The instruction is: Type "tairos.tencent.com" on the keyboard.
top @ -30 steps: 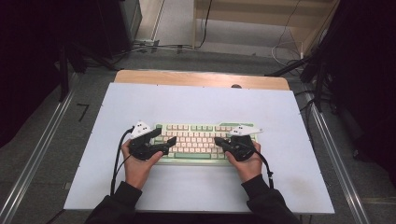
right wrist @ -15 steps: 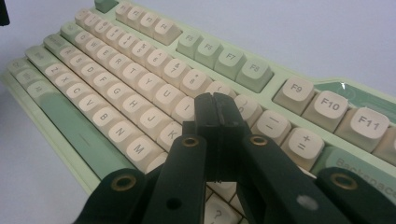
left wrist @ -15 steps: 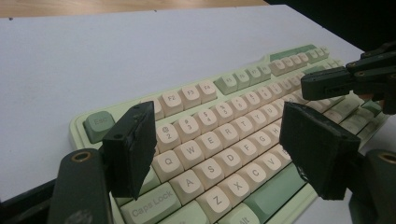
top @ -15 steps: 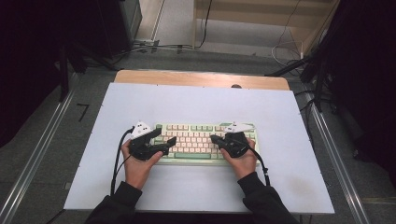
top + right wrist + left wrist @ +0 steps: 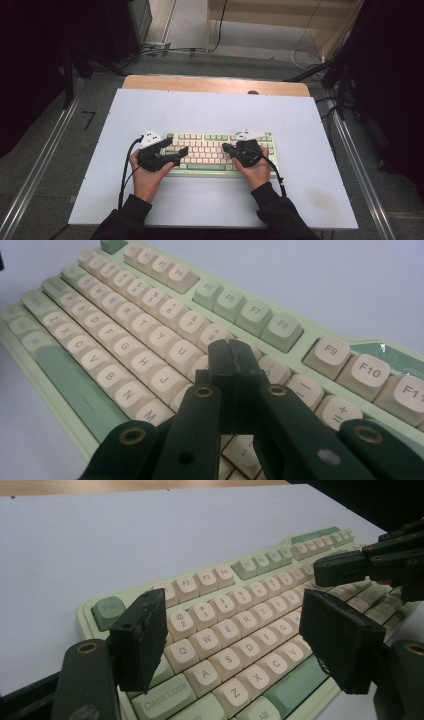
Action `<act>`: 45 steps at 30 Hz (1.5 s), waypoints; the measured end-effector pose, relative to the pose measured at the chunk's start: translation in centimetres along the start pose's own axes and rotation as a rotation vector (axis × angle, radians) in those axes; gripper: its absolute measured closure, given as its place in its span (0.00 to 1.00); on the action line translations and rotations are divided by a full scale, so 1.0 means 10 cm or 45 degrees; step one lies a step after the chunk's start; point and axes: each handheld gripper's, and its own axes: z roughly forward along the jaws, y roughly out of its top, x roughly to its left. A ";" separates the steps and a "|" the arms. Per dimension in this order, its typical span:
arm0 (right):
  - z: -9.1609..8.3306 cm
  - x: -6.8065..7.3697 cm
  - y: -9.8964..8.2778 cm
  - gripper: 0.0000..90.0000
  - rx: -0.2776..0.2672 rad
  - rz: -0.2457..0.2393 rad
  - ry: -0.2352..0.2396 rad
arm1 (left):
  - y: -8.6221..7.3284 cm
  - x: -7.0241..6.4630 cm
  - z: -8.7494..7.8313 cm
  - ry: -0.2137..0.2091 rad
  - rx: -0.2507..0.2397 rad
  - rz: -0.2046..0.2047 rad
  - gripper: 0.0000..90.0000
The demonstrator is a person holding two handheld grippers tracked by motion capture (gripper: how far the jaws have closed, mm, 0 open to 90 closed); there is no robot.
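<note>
A pale green keyboard (image 5: 210,150) with cream keys lies on the white table top. My left gripper (image 5: 177,146) hovers over its left end with the jaws wide open and nothing between them. In the left gripper view the keyboard (image 5: 225,610) shows between that gripper's pads (image 5: 142,635), around the Q, A and Z keys. My right gripper (image 5: 226,147) is shut, and its tips point left over the keys right of the middle. In the right gripper view the joined tips (image 5: 231,352) sit low over the keyboard (image 5: 140,330), just right of the U key. Whether they touch a key I cannot tell.
The white sheet (image 5: 215,110) covers a wooden table whose far edge (image 5: 215,84) shows as a bare strip. Metal rails (image 5: 40,165) run along both sides. Cables lie on the floor beyond the table. The right gripper (image 5: 345,565) also appears at the right of the left gripper view.
My right gripper has shifted a little to the left over the keys. The left gripper has stayed where it was, still open.
</note>
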 end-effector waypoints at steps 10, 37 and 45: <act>0.05 -0.02 -0.02 0.98 0.037 -0.001 -0.026 | 0.00 0.00 -0.01 0.002 -0.004 -0.004 0.31; -0.33 -0.05 0.05 0.39 -0.145 0.090 0.064 | -0.01 -0.01 -0.01 -0.043 0.011 0.035 0.60; -0.37 -0.09 0.01 0.37 -0.135 0.105 0.053 | -0.03 -0.01 0.02 -0.110 0.059 0.051 0.95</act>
